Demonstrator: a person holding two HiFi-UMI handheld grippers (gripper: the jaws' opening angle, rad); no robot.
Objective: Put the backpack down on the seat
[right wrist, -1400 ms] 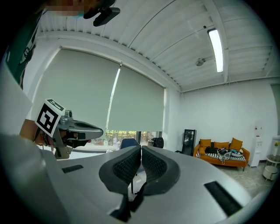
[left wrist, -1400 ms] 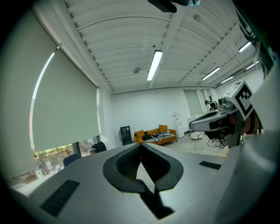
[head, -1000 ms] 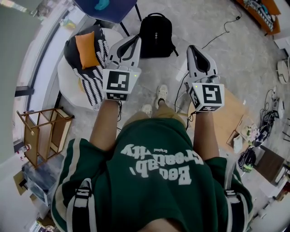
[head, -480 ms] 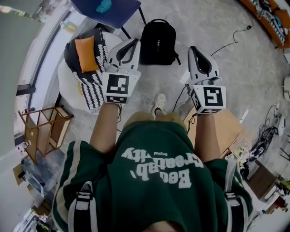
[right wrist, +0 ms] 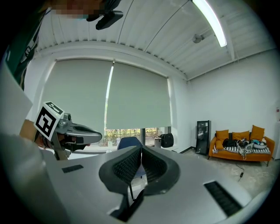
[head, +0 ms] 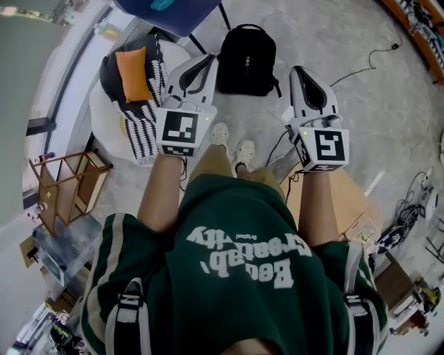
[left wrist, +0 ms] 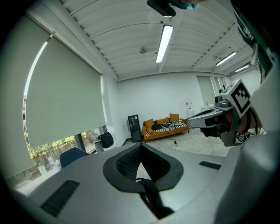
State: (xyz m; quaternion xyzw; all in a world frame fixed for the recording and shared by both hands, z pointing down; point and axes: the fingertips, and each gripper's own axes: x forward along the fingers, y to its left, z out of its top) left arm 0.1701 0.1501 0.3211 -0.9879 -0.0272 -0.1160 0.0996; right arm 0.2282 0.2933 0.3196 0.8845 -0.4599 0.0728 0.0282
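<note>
The black backpack (head: 248, 61) stands on the grey floor just past the person's shoes, and nothing holds it. A dark blue chair seat (head: 173, 10) shows at the top edge, left of the backpack. My left gripper (head: 206, 62) hangs above the floor at the backpack's left side, jaws shut and empty. My right gripper (head: 299, 74) is right of the backpack, also shut and empty. In the left gripper view the shut pads (left wrist: 140, 153) meet, and a dark sliver of the backpack (left wrist: 149, 199) shows below them. In the right gripper view the blue chair (right wrist: 130, 142) stands behind the shut jaws (right wrist: 141, 159).
A round white seat (head: 104, 125) at the left carries a black cushion, an orange cushion (head: 133, 73) and a striped throw. A wooden rack (head: 66, 187) stands nearer left. Brown cardboard (head: 350, 197) and a black cable (head: 364, 62) lie on the right. An orange sofa (left wrist: 168, 127) lines the far wall.
The person has stepped forward, so the backpack and the blue chair sit a little closer. Both grippers stayed shut and kept their places on either side of the backpack.
</note>
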